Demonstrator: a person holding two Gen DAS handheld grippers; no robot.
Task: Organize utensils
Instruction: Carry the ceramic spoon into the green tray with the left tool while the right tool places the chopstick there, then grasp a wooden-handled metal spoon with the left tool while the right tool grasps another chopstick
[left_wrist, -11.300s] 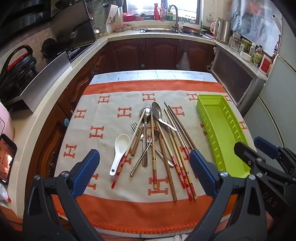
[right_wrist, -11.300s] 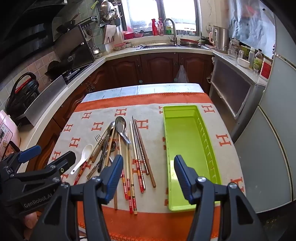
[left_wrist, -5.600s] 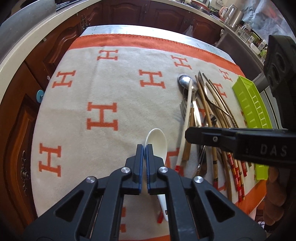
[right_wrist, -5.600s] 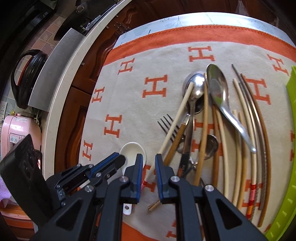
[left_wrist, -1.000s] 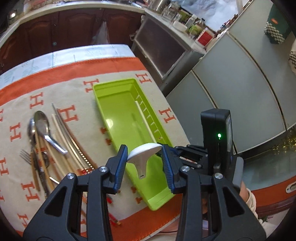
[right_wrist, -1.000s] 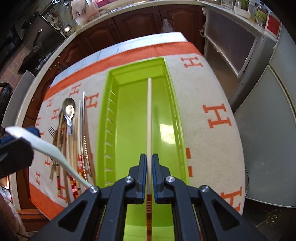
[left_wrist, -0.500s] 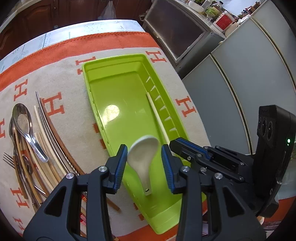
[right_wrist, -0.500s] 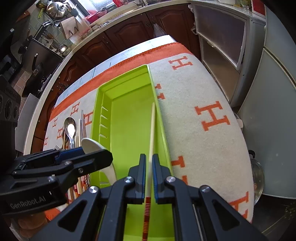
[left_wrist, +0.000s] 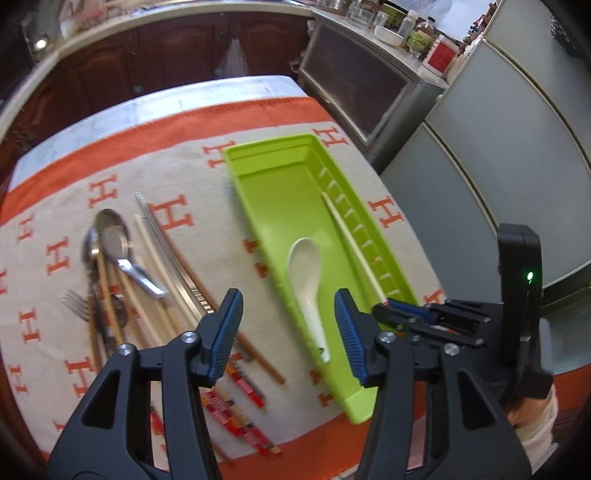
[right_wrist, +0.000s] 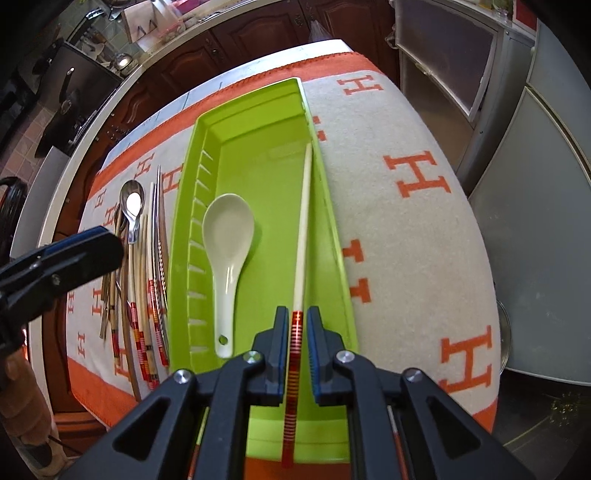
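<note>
Release underway: left gripper (left_wrist: 288, 328) jaws opening, empty, above white ceramic spoon (right_wrist: 227, 240) in green plastic tray (right_wrist: 184, 206); right gripper (right_wrist: 294, 338) jaws opening around cream red-banded chopstick (right_wrist: 301, 236); let it settle along wall before you lift.

A kitchen is seen around a table (left_wrist: 240, 86) whose pale top is covered by a beige cloth (right_wrist: 413, 236) patterned with orange H letters and edged in orange. Dark brown wooden cabinets (left_wrist: 177, 48) are set beneath a light countertop (left_wrist: 155, 13) that runs along the far wall and bends down the left side. A stove (right_wrist: 79, 86) with dark pans is placed on that left run, backed by brownish tiles (right_wrist: 18, 158). A grey cabinet with dark panelled doors (left_wrist: 354, 79) is stood to the right, its top crowded with jars and bottles (left_wrist: 413, 29). Tall grey-green panels (left_wrist: 498, 155) are seen further right. Daylight is reflected off the surfaces.
</note>
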